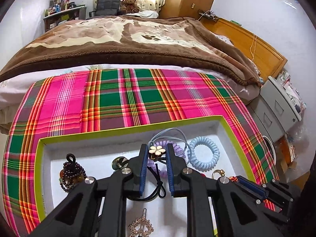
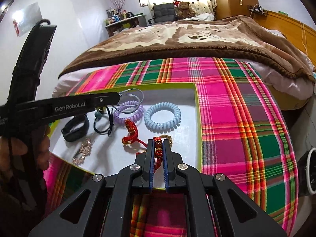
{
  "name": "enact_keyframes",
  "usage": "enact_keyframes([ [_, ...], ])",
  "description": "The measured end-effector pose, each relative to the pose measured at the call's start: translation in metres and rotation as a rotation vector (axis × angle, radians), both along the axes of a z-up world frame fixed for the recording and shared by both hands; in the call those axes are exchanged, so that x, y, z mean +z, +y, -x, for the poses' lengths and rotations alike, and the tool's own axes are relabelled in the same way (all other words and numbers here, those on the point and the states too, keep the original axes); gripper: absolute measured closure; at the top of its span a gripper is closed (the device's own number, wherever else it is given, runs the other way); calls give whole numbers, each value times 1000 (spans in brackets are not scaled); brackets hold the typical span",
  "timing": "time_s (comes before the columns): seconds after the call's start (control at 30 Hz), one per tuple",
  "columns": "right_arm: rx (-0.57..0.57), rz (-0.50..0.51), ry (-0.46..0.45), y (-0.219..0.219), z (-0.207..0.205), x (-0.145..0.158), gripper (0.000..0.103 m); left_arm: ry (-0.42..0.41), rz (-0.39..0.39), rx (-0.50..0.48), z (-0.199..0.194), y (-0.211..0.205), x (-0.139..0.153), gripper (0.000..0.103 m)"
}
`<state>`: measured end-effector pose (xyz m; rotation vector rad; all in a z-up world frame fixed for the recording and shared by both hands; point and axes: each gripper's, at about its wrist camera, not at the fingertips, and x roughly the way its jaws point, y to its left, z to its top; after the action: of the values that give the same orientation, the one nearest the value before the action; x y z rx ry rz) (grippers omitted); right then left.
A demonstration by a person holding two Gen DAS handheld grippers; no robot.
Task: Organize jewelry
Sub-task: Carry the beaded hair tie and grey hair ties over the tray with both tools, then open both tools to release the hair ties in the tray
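Left wrist view: my left gripper [image 1: 157, 151] is clamped on one gold-and-white flower charm [image 1: 157, 150], pinched at the fingertips, with its black elastic cord [image 1: 158, 185] hanging down between the pads. It hangs over the white floor of one green-rimmed tray [image 1: 130, 127].

Right wrist view: my right gripper [image 2: 158, 145] is closed on one red beaded bracelet [image 2: 159, 148], whose cord trails left across the tray floor to a knotted red end [image 2: 130, 131].

Count of items lying in the tray:
- Two coil hair ties, one lilac [image 2: 129, 110] and one pale blue [image 2: 162, 117], just beside each other at the far side.
- One loop of thin grey-blue cord [image 1: 171, 136], behind the lilac coil.
- One black band [image 2: 76, 127], near the left wall.
- One dark bead bracelet [image 1: 72, 174], at the left in the left wrist view.
- One gold hair clip [image 1: 141, 227], nearest my left gripper's base.
- One gold ring-shaped piece [image 1: 217, 172], partly hidden behind the right finger; I cannot tell what it is.

The tray sits on one pink-and-green plaid cloth [image 2: 246, 118] spread over the bed. One brown blanket [image 1: 122, 39] covers the bed beyond it.
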<state>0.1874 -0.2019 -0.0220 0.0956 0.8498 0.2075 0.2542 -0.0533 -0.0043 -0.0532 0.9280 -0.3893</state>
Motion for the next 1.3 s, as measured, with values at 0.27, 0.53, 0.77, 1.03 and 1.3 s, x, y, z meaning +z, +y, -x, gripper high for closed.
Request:
enact_keyframes([
  [0.27, -1, 12, 13, 1, -3, -4, 95, 17, -11, -2, 0, -3, -7, 84],
  [0.53, 1, 27, 14, 1, -4, -6, 95, 26, -25, -4, 0, -6, -10, 79],
  [0.77, 2, 36, 4, 2, -2, -5, 91, 17, -28, -6, 3, -7, -6, 68],
  [1.03, -6, 37, 1, 3, 0, -3, 87, 7, -50, -4, 5, -7, -5, 61],
  [1.3, 4, 30, -13, 4, 3, 2, 72, -15, -52, 6, 9, -4, 4, 56],
])
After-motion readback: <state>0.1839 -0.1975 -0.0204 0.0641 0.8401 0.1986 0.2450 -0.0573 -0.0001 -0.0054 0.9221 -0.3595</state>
